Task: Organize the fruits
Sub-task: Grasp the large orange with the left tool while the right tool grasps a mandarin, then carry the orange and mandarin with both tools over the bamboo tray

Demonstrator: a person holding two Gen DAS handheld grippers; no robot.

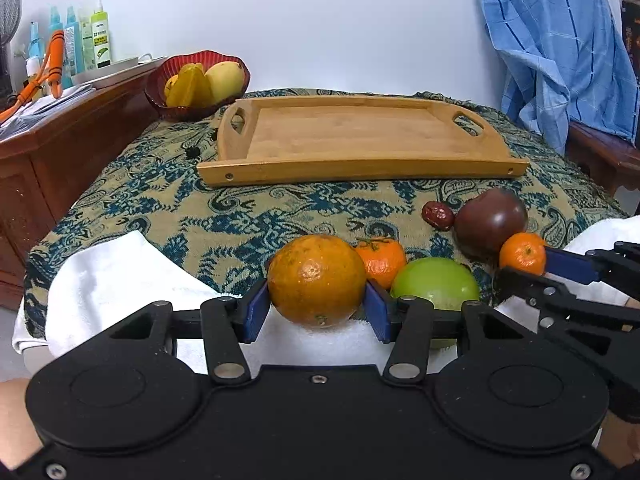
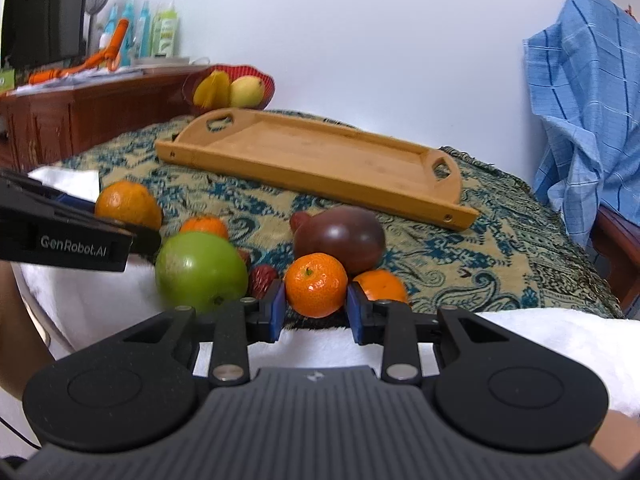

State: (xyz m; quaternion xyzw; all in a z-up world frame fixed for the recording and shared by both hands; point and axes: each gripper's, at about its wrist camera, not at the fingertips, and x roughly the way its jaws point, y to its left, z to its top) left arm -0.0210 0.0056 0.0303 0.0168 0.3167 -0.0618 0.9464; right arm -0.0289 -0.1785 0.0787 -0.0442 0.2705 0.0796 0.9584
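Observation:
My left gripper (image 1: 317, 304) is shut on a large orange (image 1: 317, 280) just above a white towel (image 1: 120, 280); the orange also shows in the right wrist view (image 2: 127, 204). My right gripper (image 2: 316, 308) is shut on a small mandarin (image 2: 316, 285), which also shows in the left wrist view (image 1: 522, 253). Beside them lie a green apple (image 1: 436, 284) (image 2: 200, 270), a dark purple fruit (image 1: 490, 222) (image 2: 340, 240), a red date (image 1: 437, 215) (image 2: 262, 280) and two more mandarins (image 1: 382, 260) (image 2: 380, 286). An empty wooden tray (image 1: 352, 168) (image 2: 320, 176) lies beyond.
A red bowl (image 1: 160, 100) (image 2: 268, 80) with yellow fruit stands at the back left by a wooden cabinet (image 1: 60, 140) carrying bottles. A blue cloth (image 1: 560, 48) (image 2: 580, 100) hangs over a chair at the right. A patterned cloth (image 1: 240, 216) covers the table.

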